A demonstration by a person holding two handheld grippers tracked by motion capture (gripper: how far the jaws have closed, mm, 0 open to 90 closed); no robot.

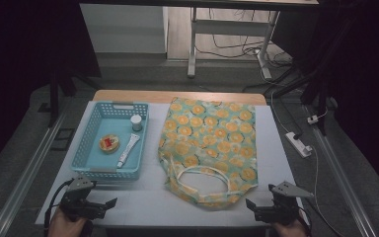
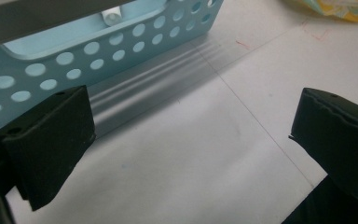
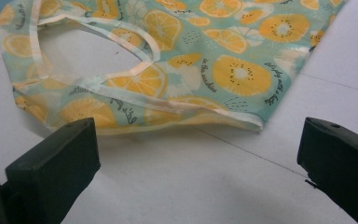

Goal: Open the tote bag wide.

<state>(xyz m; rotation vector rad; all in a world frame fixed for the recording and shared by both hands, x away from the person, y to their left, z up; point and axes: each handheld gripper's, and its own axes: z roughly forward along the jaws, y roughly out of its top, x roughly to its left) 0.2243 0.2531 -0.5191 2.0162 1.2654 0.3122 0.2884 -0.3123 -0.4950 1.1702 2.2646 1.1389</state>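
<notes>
The fabric bag [image 3: 177, 60], printed with orange slices, carries small black cursive lettering beside the fruit, repeated at the frame's centre, right and lower left. One line seems to read "in the sunshine"; the rest is too small to make out.
</notes>
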